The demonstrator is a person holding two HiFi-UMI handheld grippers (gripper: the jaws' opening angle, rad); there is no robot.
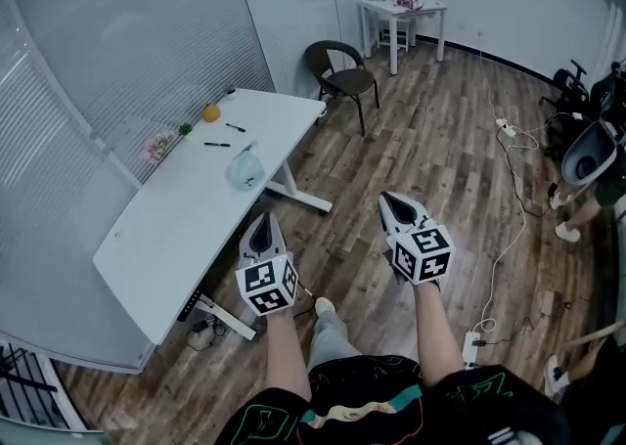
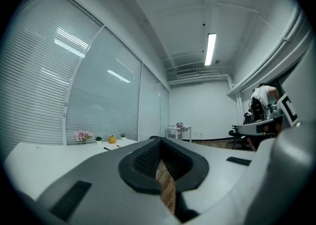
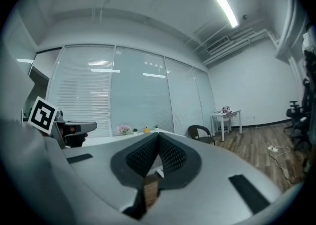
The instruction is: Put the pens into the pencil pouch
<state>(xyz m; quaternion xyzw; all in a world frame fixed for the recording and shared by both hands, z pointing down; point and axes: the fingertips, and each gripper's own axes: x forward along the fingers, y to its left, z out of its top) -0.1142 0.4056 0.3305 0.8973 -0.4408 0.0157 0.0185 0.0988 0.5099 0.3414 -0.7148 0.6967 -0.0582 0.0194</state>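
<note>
From the head view I see the pens [image 1: 216, 145] and the pale pencil pouch [image 1: 245, 171] lying on the white table [image 1: 156, 238], well ahead. The gripper views add that the left gripper [image 1: 261, 221] and right gripper [image 1: 393, 200] are pinched together, empty.

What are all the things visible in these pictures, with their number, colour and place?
desk: one, white, left, along the glass wall
pens: two, black, apart on the desk's far half
pouch: one, pale blue, on the desk, right edge
round thing: one, orange, desk's far end
plant: one, green, beside the orange thing
flowers: one bunch, pink, desk's wall side
chair: one, dark, beyond the desk
side table: one, white, far corner
cables: several, white, floor at right
left tool: one, grey, shut, empty, above the floor
right tool: one, grey, shut, empty, beside it
</note>
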